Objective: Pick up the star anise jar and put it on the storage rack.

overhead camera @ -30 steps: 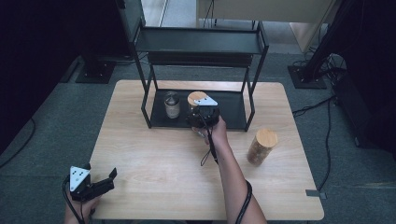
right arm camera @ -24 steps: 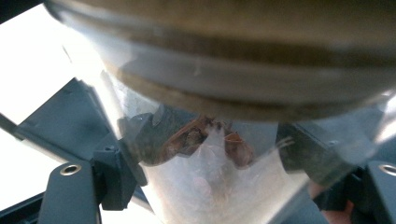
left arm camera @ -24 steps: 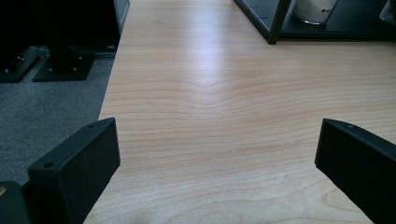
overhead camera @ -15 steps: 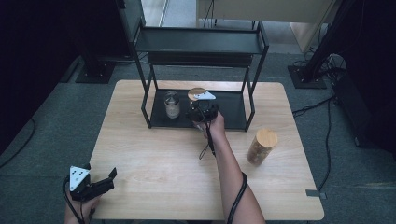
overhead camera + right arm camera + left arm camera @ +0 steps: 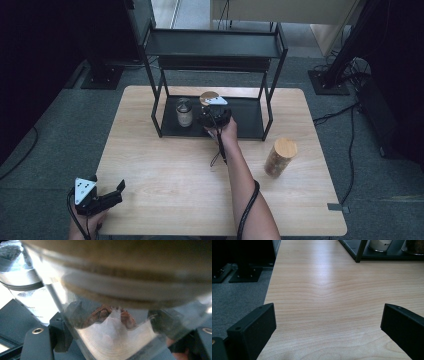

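Note:
My right gripper (image 5: 214, 117) is shut on a glass jar with a wooden lid (image 5: 208, 97), held at the lower shelf of a black metal rack (image 5: 250, 122). Whether the jar rests on the shelf I cannot tell. In the right gripper view the held jar (image 5: 120, 322) sits close between the black jaws, with brown contents inside. A second glass jar (image 5: 184, 111) stands on the same shelf just to its left. My left gripper (image 5: 119, 194) rests at the table's front left corner, open, with bare wood between its fingers (image 5: 257, 327).
A tall jar with a wooden lid (image 5: 280, 156) stands on the table (image 5: 165, 170) to the right of the rack. The rack's upright posts (image 5: 270, 95) frame the lower shelf, and its upper shelf (image 5: 210, 45) overhangs it. A cable trails along the right forearm.
The right hand has carried the jar a little farther back and left, in over the rack's lower shelf. The left gripper has stayed put.

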The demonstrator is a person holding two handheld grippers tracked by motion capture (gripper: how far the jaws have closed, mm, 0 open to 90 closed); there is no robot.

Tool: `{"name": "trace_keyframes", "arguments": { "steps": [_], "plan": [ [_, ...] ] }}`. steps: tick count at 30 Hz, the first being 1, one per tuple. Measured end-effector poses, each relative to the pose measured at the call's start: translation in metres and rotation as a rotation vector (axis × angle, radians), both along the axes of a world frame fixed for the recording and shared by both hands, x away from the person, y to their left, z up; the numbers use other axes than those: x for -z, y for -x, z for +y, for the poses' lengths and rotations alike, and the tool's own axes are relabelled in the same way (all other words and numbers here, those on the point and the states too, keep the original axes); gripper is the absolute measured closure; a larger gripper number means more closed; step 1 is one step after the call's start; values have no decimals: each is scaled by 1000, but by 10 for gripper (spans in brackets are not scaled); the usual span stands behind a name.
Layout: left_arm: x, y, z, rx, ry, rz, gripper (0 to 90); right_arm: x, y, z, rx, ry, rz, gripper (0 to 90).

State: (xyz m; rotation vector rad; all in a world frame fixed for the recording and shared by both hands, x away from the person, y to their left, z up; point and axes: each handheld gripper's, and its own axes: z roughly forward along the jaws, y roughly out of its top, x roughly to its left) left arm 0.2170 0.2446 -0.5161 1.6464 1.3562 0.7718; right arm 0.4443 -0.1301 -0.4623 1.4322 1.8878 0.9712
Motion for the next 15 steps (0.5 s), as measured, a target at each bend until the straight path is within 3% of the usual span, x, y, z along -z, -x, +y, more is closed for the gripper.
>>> {"name": "trace_keyframes", "arguments": {
  "steps": [7,10,15],
  "plan": [
    [0,0,-1,2,-4,2,2,0,2,-4,-12,-23,15,238],
    [0,0,-1,2,-4,2,2,-1,5,-6,-37,-60,4,154],
    [0,0,-1,3,-8,1,2,3,9,-7,-55,-64,12,22]
  ]
}}
